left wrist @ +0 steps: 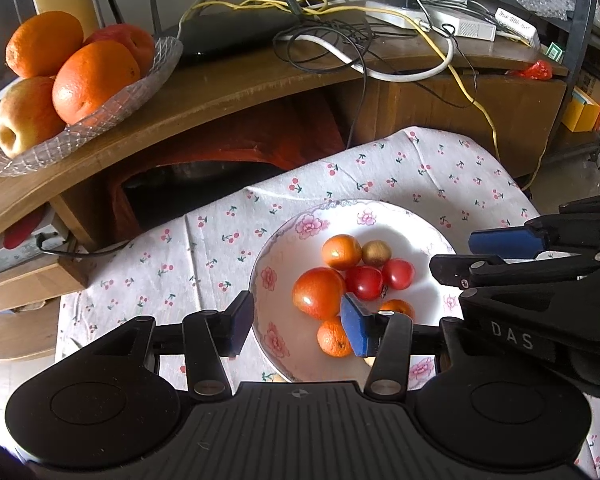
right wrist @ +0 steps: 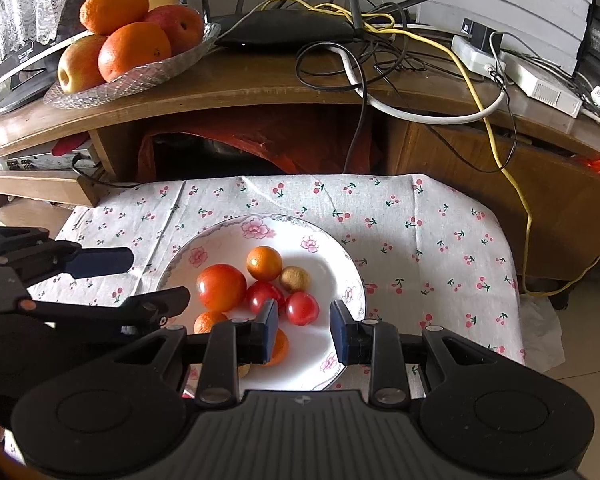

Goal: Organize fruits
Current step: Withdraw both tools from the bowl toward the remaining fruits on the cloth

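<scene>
Fruits (right wrist: pixel 221 287) are gathered in the middle of the plate (right wrist: pixel 342 268), bare white room being left toward its rim, while both the left gripper (left wrist: pixel 298 322) and the right gripper (right wrist: pixel 305 330) are held apart, empty, above its near edge.

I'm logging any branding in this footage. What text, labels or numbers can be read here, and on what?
"DAS": white letters on the black body of the right gripper, seen from the left wrist view.
White print on the dark monitor bezel behind the glass fruit dish: too blurred to read.
Nothing else is legible.
</scene>
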